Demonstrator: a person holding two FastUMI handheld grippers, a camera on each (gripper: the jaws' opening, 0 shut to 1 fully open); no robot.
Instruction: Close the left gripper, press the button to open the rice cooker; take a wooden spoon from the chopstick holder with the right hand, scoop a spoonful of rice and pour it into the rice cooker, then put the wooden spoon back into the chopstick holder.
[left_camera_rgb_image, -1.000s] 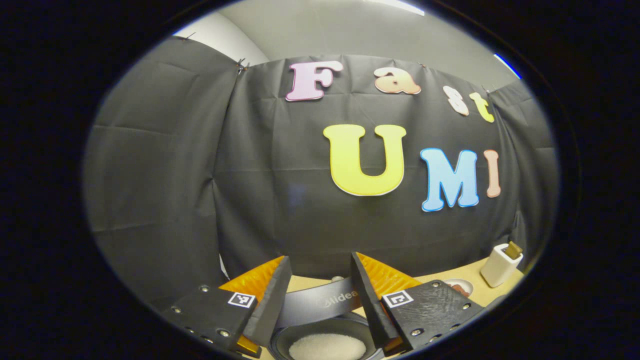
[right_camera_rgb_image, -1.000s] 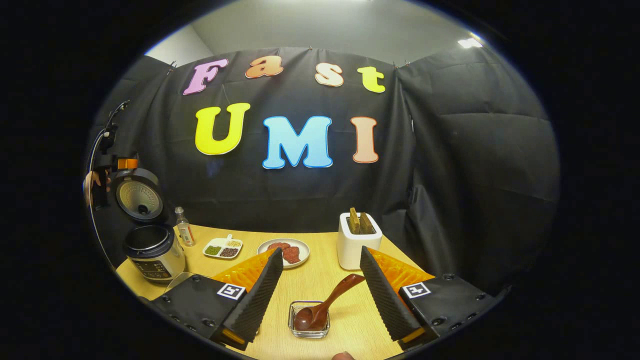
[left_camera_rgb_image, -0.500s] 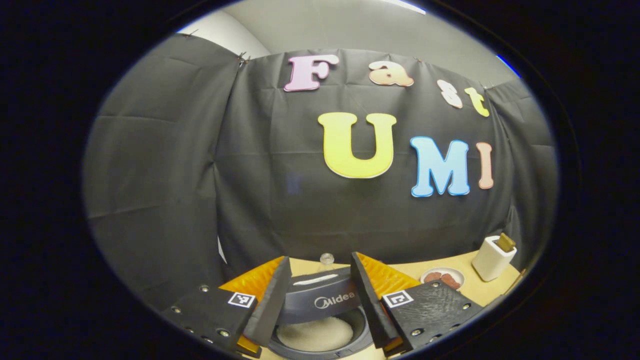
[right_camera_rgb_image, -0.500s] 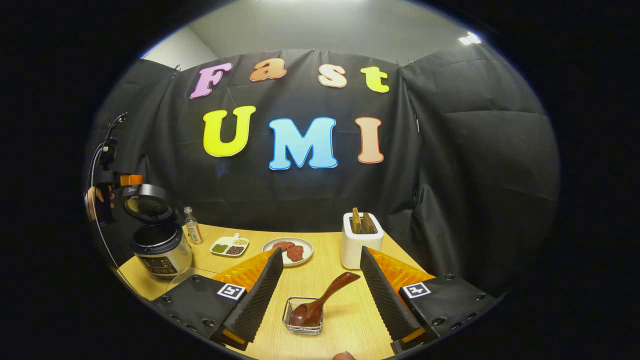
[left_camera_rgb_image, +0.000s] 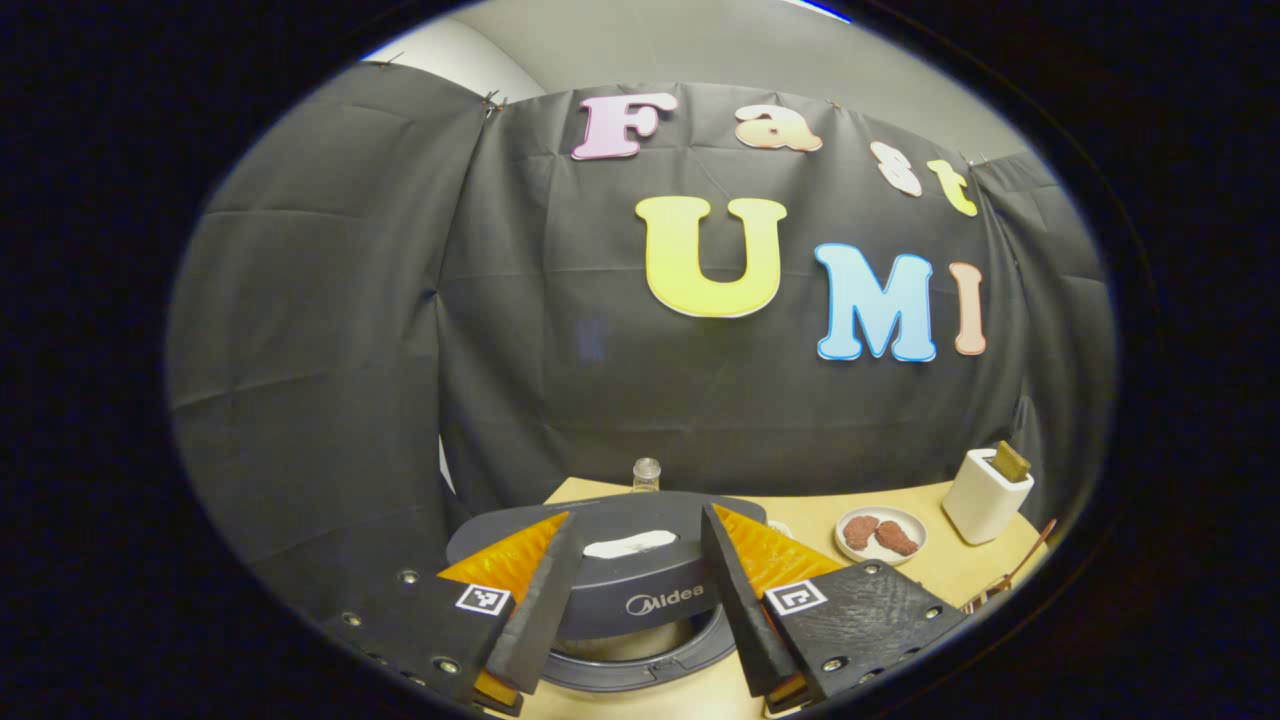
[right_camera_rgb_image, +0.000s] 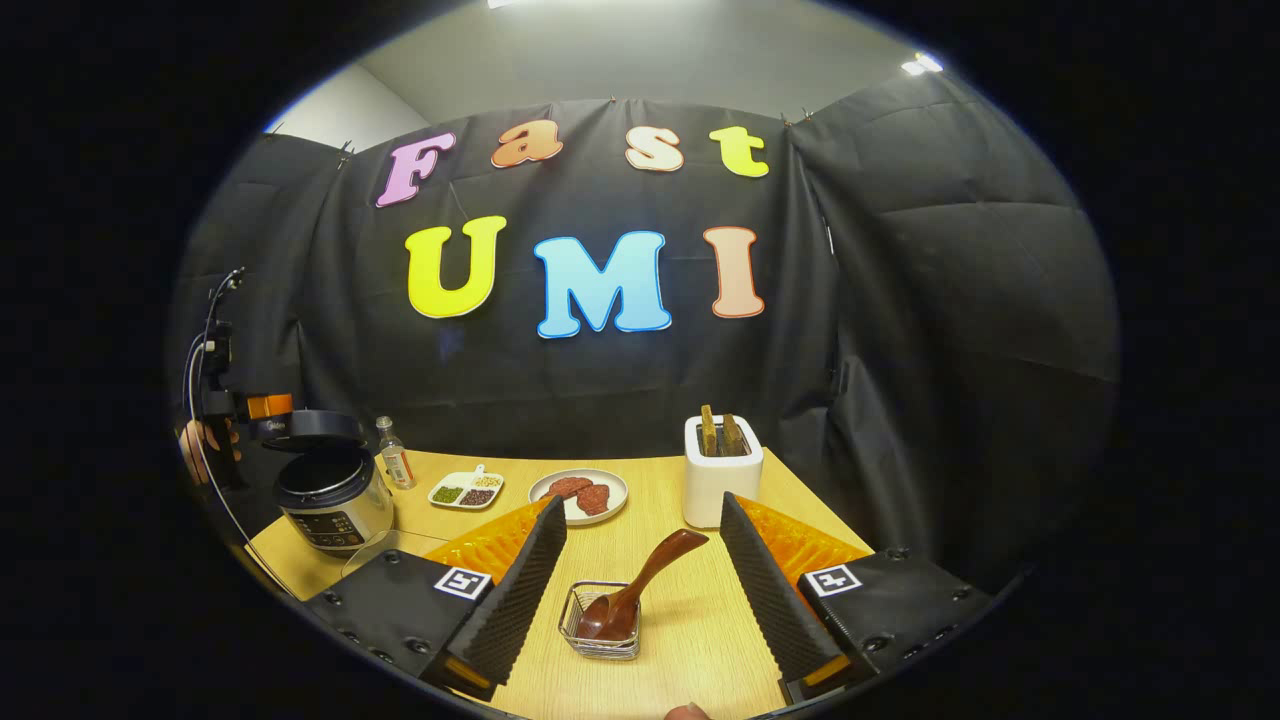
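Observation:
The rice cooker (right_camera_rgb_image: 335, 497) stands at the table's left end, its dark lid (right_camera_rgb_image: 310, 426) lowered nearly flat over the pot. My left gripper (right_camera_rgb_image: 262, 407) rests at the lid's left edge, held by a hand (right_camera_rgb_image: 200, 442). In the left gripper view the lid (left_camera_rgb_image: 620, 545) lies between and below the spread fingers of my left gripper (left_camera_rgb_image: 638, 512), which is open. The wooden spoon (right_camera_rgb_image: 640, 585) stands bowl-down in a small wire holder (right_camera_rgb_image: 600, 640). My right gripper (right_camera_rgb_image: 641, 500) hovers open above it, touching nothing.
A white box with brown slices (right_camera_rgb_image: 722, 478), a plate of red pieces (right_camera_rgb_image: 578, 493), a divided dish of beans (right_camera_rgb_image: 465, 490) and a small bottle (right_camera_rgb_image: 395, 462) stand along the back of the wooden table (right_camera_rgb_image: 690, 640). The black cloth wall rises behind.
The cooker lid has swung down from upright to almost flat, covering the rice, with my left gripper following it down. My right gripper has stayed open over the spoon, shifting only slightly.

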